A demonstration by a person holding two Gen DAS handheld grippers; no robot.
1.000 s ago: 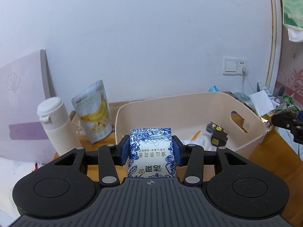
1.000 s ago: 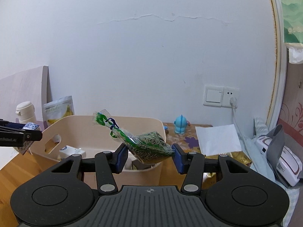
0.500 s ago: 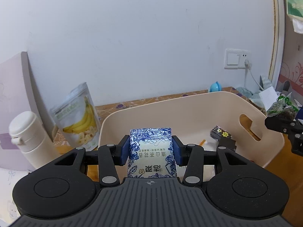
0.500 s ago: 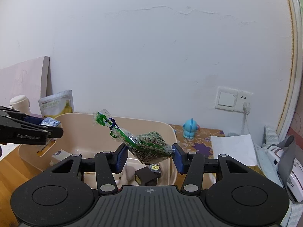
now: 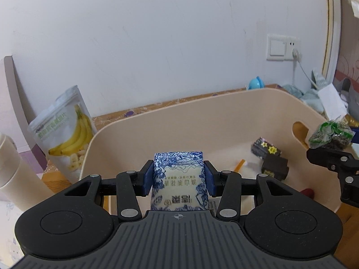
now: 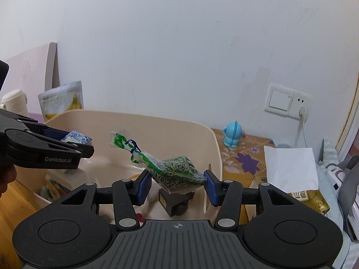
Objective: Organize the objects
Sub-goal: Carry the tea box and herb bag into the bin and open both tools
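My left gripper (image 5: 178,180) is shut on a blue-and-white patterned packet (image 5: 178,174), held over the near-left part of a beige plastic bin (image 5: 202,112). My right gripper (image 6: 177,185) is shut on a clear green-printed bag of dark seeds (image 6: 172,172), tied with a blue twist, above the bin (image 6: 157,121) near its right wall. In the left wrist view the right gripper (image 5: 332,157) and its bag (image 5: 329,134) show at the bin's right rim. In the right wrist view the left gripper (image 6: 74,145) with its packet (image 6: 76,137) hangs over the bin's left side.
Inside the bin lie black boxes (image 5: 269,157) with gold stars, an orange stick (image 5: 240,164) and other small items. A banana-chip pouch (image 5: 65,134) and a cream bottle (image 5: 13,168) stand left of it. A blue toy (image 6: 233,135), white paper (image 6: 291,168) and a wall socket (image 6: 289,100) are on the right.
Both grippers have moved forward and higher over the bin, each still holding its item; the bin's inside now fills more of both views.
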